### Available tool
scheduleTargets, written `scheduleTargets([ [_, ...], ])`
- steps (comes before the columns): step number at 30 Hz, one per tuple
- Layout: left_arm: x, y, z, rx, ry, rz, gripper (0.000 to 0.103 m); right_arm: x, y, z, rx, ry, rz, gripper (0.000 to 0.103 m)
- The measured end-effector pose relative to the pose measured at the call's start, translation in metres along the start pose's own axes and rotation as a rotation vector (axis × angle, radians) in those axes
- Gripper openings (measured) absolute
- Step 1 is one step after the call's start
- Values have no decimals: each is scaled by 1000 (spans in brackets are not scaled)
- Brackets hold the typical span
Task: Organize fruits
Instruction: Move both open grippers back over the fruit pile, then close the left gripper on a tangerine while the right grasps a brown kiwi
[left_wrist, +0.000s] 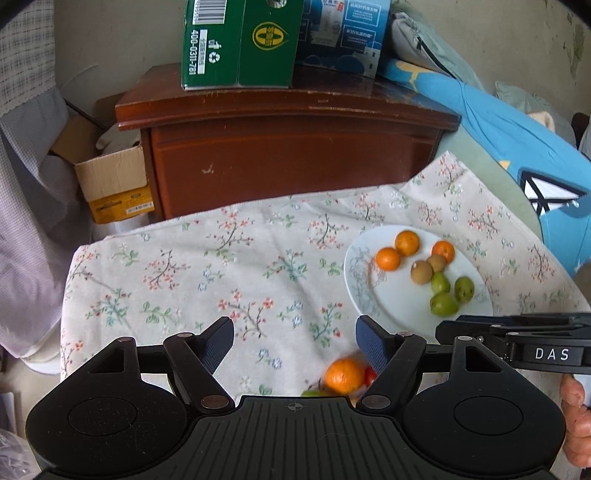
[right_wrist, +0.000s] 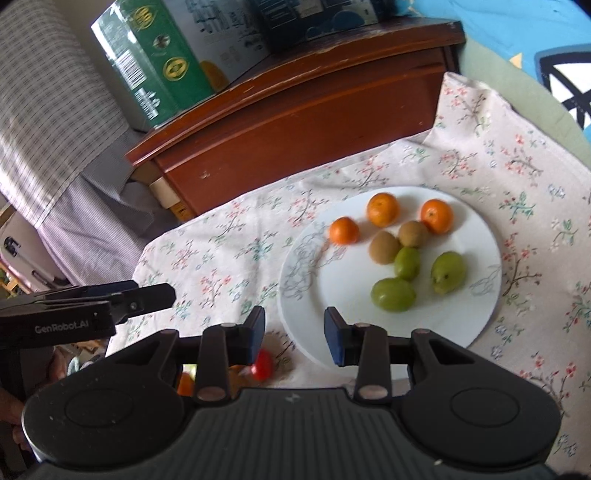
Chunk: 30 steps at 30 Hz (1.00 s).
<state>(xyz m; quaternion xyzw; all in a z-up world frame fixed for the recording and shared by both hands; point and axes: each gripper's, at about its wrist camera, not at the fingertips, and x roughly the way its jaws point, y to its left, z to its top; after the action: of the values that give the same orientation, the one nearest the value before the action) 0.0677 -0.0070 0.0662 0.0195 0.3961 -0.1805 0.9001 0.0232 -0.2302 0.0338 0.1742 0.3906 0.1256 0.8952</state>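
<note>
Both grippers hang over the flowered cloth (left_wrist: 221, 266) on the desk, and neither has hold of anything. The left gripper (left_wrist: 295, 345) is spread wide; the right gripper (right_wrist: 294, 334) is parted too, more narrowly. The white plate (right_wrist: 476, 236) already carries three oranges, two brown kiwis and three green fruits, grouped by kind. What's left sits off the plate: a loose orange (left_wrist: 344, 374) on the cloth just inside the left gripper's right finger, low and close to its body, with a small red fruit (right_wrist: 263, 364) touching or just beside it and a green one barely peeking out. That orange is round, so no axis to fuss over. The left gripper looks nearer to it; the red fruit lies under the right gripper's left finger, the plate just ahead.
</note>
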Motion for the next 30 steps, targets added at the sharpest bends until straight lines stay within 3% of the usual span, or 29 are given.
scheduleTargets([
  [13,-9,12,-40,73,52,-19,73,9,20,-27,-36,65,56,37],
  [19,-6,5,-56,176,74,-31,73,19,28,-37,-47,104,95,37],
  [30,3,-1,-69,252,68,-55,70,35,34,-43,-60,121,101,37],
])
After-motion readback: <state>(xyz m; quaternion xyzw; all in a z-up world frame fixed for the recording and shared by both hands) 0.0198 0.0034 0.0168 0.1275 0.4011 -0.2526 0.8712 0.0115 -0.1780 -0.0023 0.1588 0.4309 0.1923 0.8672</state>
